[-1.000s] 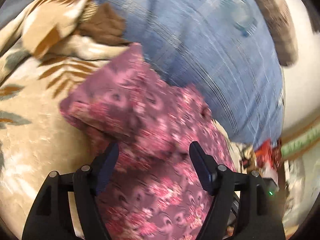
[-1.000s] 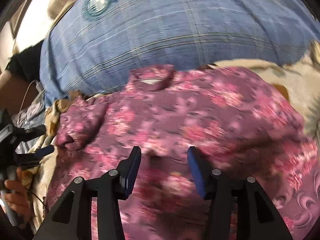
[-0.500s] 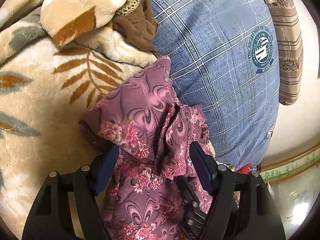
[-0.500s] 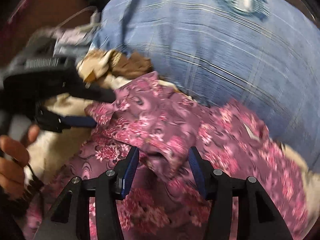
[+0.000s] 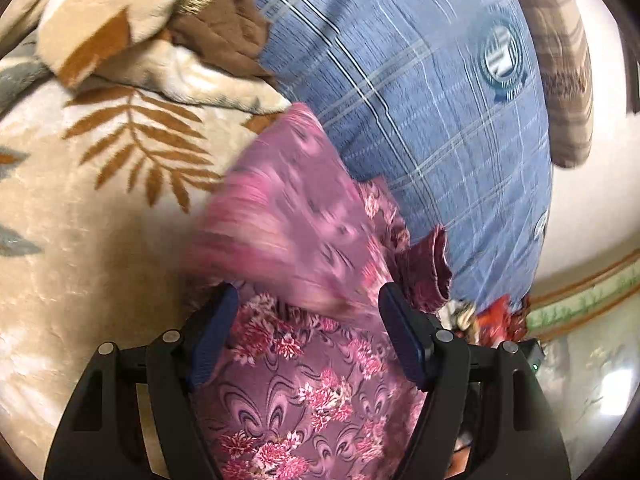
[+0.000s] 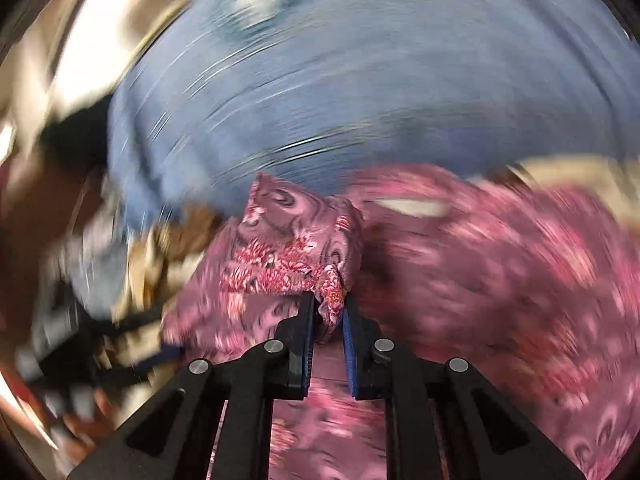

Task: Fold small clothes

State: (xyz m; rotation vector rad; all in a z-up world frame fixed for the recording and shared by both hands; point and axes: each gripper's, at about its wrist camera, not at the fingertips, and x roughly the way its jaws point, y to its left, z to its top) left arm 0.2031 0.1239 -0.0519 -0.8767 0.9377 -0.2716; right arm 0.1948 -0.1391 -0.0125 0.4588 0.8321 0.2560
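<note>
A small pink-purple floral garment (image 5: 304, 384) lies on a beige leaf-pattern blanket (image 5: 80, 208). My left gripper (image 5: 308, 320) is open above it, with the cloth between and under its fingers; part of the cloth there is blurred. In the right wrist view my right gripper (image 6: 327, 308) is shut on a bunched fold of the same garment (image 6: 296, 252) and holds it up. The rest of the garment (image 6: 500, 280) spreads to the right, blurred.
A large blue plaid pillow (image 5: 420, 92) lies right behind the garment and also shows in the right wrist view (image 6: 360, 80). A brown striped pillow (image 5: 568, 72) is behind it. A folded blanket edge (image 5: 112, 20) rises at top left. The left hand and gripper (image 6: 72, 360) show at lower left.
My right gripper has shut on a fold of the garment and is moving fast with it. The cloth under the left gripper is shifting; the left gripper stays open.
</note>
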